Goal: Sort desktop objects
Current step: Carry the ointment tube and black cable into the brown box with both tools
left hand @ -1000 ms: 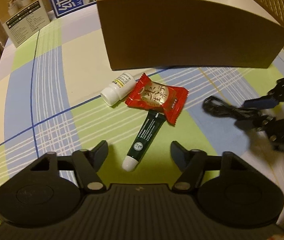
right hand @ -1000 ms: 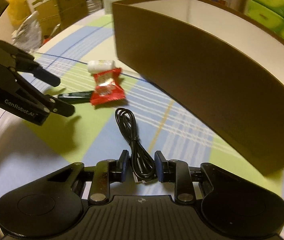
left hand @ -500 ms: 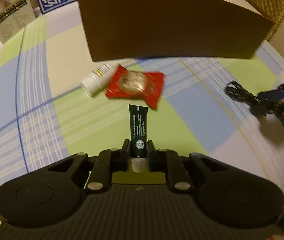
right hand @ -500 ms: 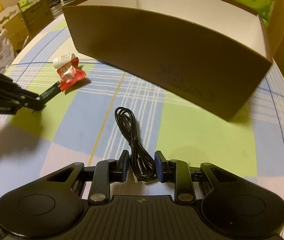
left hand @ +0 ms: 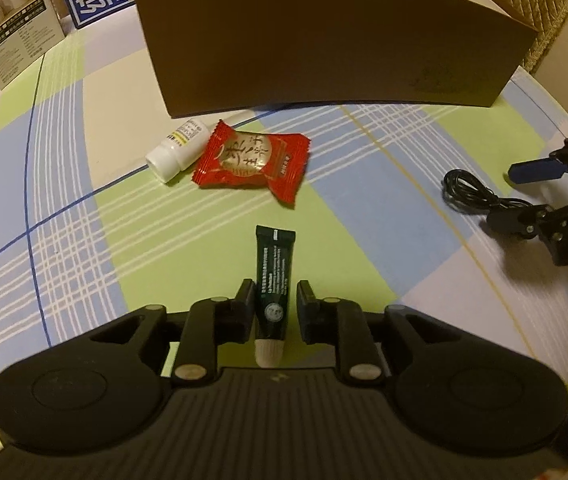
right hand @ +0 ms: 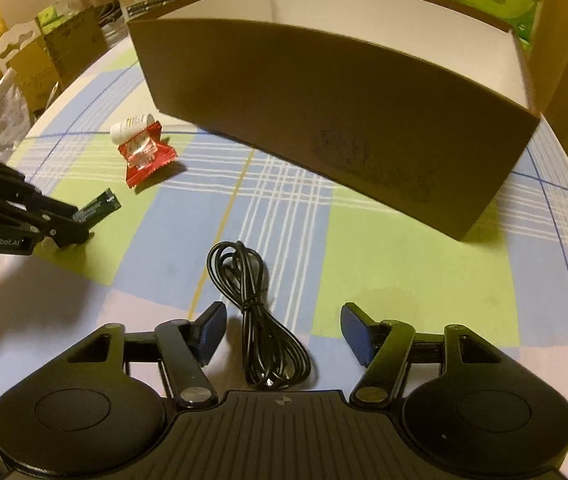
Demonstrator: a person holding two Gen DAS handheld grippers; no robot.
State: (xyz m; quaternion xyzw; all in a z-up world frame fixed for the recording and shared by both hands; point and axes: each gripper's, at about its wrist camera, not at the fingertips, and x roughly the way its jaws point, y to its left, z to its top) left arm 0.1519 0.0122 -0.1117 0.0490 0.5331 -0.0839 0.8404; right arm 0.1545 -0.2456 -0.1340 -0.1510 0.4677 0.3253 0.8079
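The dark green tube (left hand: 272, 280) lies on the checked tablecloth (left hand: 84, 208) with its white cap toward the camera, between the pads of the left gripper (left hand: 272, 300). The jaws are opening slightly, and a sliver of gap shows on each side of the tube, so it looks released or only loosely bracketed, not clamped. Beyond it the red candy packet (left hand: 250, 162) leans against the small white bottle (left hand: 176, 150), both lying just in front of the brown cardboard box (left hand: 324, 48), presumably the bin these 4 items are meant for. Off to the right, the coiled black cable (right hand: 256, 316) rests flat on the cloth between the fingers of the right gripper (right hand: 282, 334), whose jaws are opening and stand clear of the cable on both sides, so nothing is held there. Both tools point steeply down at the table, which suits picking flat things up from above.
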